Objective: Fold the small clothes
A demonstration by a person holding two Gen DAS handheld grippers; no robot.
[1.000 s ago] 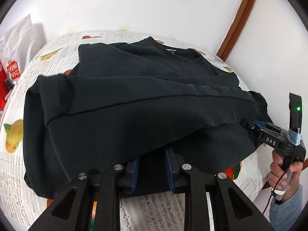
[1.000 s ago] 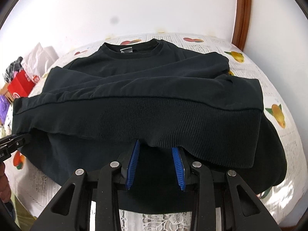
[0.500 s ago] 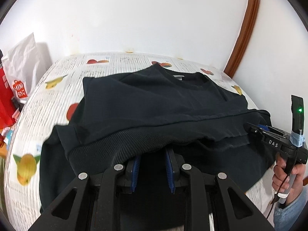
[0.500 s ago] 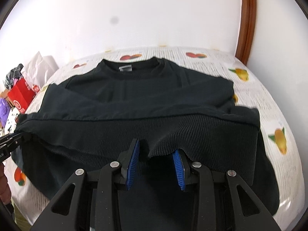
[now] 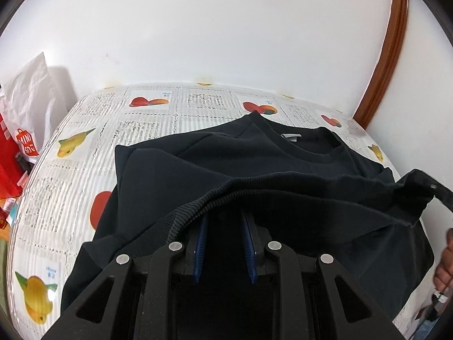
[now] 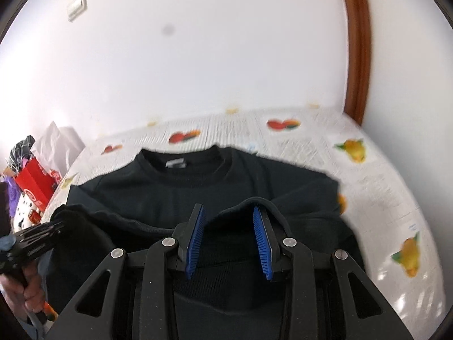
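A black sweatshirt (image 5: 226, 164) lies on the fruit-print tablecloth (image 5: 85, 147), collar at the far side, and also shows in the right wrist view (image 6: 198, 195). Its ribbed bottom hem (image 5: 215, 198) is lifted and carried over the body toward the collar. My left gripper (image 5: 223, 221) has its blue pads apart with the hem draped over the fingertips. My right gripper (image 6: 229, 212) is open; hem cloth hangs over its right finger (image 6: 263, 226). In the left wrist view the right gripper (image 5: 433, 189) shows under cloth at the right edge.
A white wall rises behind the table with a brown wooden frame (image 5: 382, 56) at the right. A red bag and a white bag (image 5: 22, 130) stand off the table's left side. A wall switch (image 6: 76, 5) is high on the left.
Both grippers have moved forward and up, carrying the hem from the near edge over the sweatshirt toward the collar. The right gripper's jaws have widened.
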